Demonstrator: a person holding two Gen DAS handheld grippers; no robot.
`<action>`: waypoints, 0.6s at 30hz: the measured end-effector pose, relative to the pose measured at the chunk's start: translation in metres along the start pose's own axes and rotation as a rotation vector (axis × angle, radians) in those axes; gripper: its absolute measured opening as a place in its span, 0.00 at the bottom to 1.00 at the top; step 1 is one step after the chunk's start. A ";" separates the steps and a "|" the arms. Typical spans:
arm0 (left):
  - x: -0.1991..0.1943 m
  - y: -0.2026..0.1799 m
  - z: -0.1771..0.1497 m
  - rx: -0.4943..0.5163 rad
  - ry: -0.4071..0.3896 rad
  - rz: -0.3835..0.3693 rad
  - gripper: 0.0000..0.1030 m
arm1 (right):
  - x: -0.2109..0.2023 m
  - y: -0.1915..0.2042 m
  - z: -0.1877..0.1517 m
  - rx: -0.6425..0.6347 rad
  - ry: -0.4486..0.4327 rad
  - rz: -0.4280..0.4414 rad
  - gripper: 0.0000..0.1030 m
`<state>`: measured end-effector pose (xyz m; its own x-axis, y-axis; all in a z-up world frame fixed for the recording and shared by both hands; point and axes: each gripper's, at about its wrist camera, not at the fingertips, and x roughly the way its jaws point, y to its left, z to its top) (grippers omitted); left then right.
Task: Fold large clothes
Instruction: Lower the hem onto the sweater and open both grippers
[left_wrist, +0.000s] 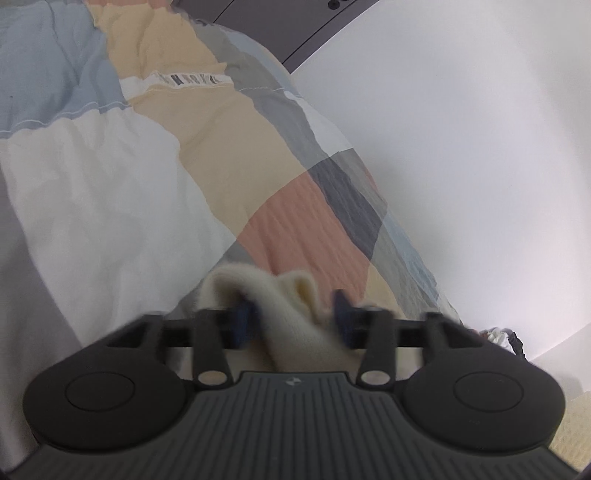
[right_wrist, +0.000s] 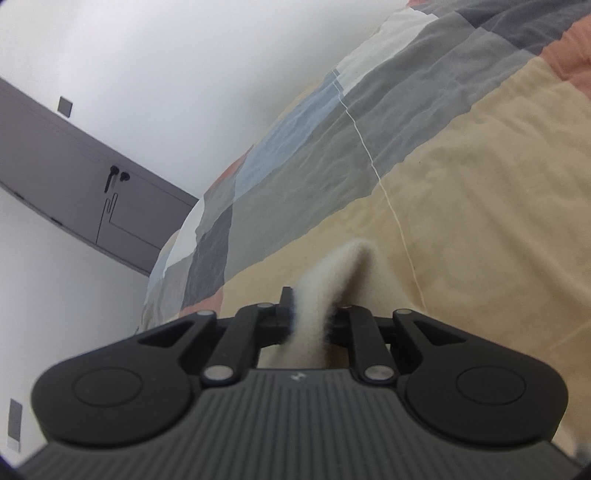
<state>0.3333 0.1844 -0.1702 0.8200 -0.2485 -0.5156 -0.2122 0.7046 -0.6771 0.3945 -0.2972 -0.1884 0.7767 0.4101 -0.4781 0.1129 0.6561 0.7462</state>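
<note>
A cream fuzzy garment is bunched between the blue pads of my left gripper, which is shut on it above the patchwork quilt. In the right wrist view my right gripper is shut on another part of the same cream garment, a fold of it sticking up past the fingers. Both grippers hold the cloth lifted off the bed. The rest of the garment is hidden below the gripper bodies.
The bed carries a quilt of beige, grey, blue, white and salmon patches. A white wall runs along the bed. A grey headboard panel is mounted on the wall. A small dark and white bundle lies by the bed's edge.
</note>
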 end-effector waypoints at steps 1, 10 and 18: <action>-0.009 -0.005 -0.003 0.017 -0.016 0.004 0.67 | -0.008 0.002 -0.001 -0.017 0.005 0.011 0.38; -0.078 -0.055 -0.055 0.294 -0.070 0.117 0.67 | -0.074 0.042 -0.026 -0.256 0.018 -0.094 0.58; -0.068 -0.077 -0.099 0.533 0.051 0.201 0.67 | -0.092 0.067 -0.074 -0.402 0.095 -0.095 0.58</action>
<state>0.2409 0.0810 -0.1350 0.7620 -0.0976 -0.6402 -0.0532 0.9758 -0.2120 0.2849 -0.2443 -0.1288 0.7118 0.3799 -0.5908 -0.0839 0.8811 0.4654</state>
